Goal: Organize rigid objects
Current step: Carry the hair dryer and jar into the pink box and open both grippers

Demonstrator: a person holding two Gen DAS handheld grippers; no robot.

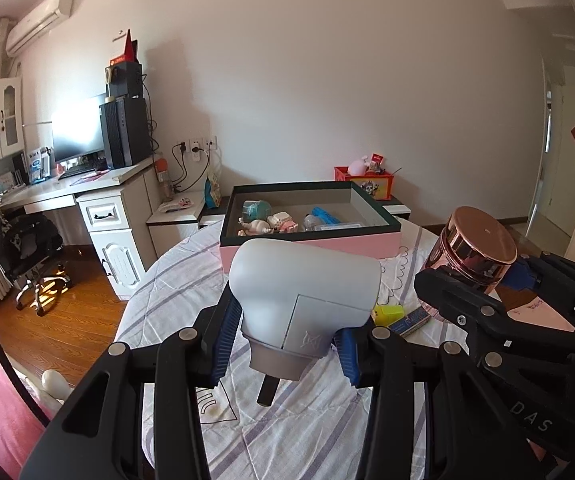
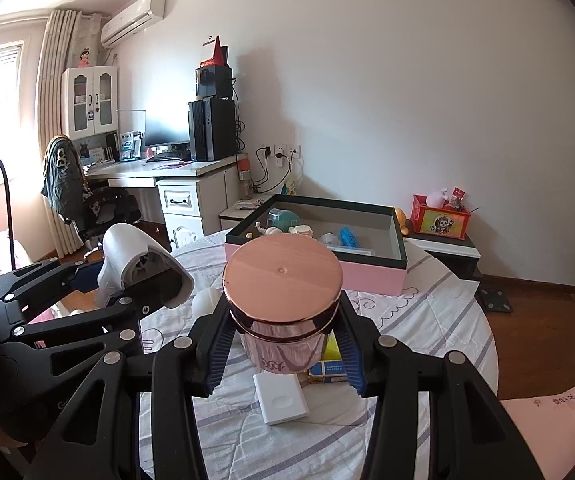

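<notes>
We see a round table (image 1: 175,280) under a striped white cloth, with a pink storage box (image 1: 311,220) at its far side holding small toys, and both claws raised above the cloth in front of it. The left claw (image 1: 287,344) is clamped on a grey hair dryer (image 1: 303,292), nozzle end down between the blue pads (image 1: 223,336), and the right claw (image 2: 283,344) grips a pink jar with a rose-gold lid (image 2: 283,276). Smaller, on the cloth below: a white power bank (image 2: 281,398), a blue-edged small box (image 2: 329,370), a yellow item (image 1: 387,314).
</notes>
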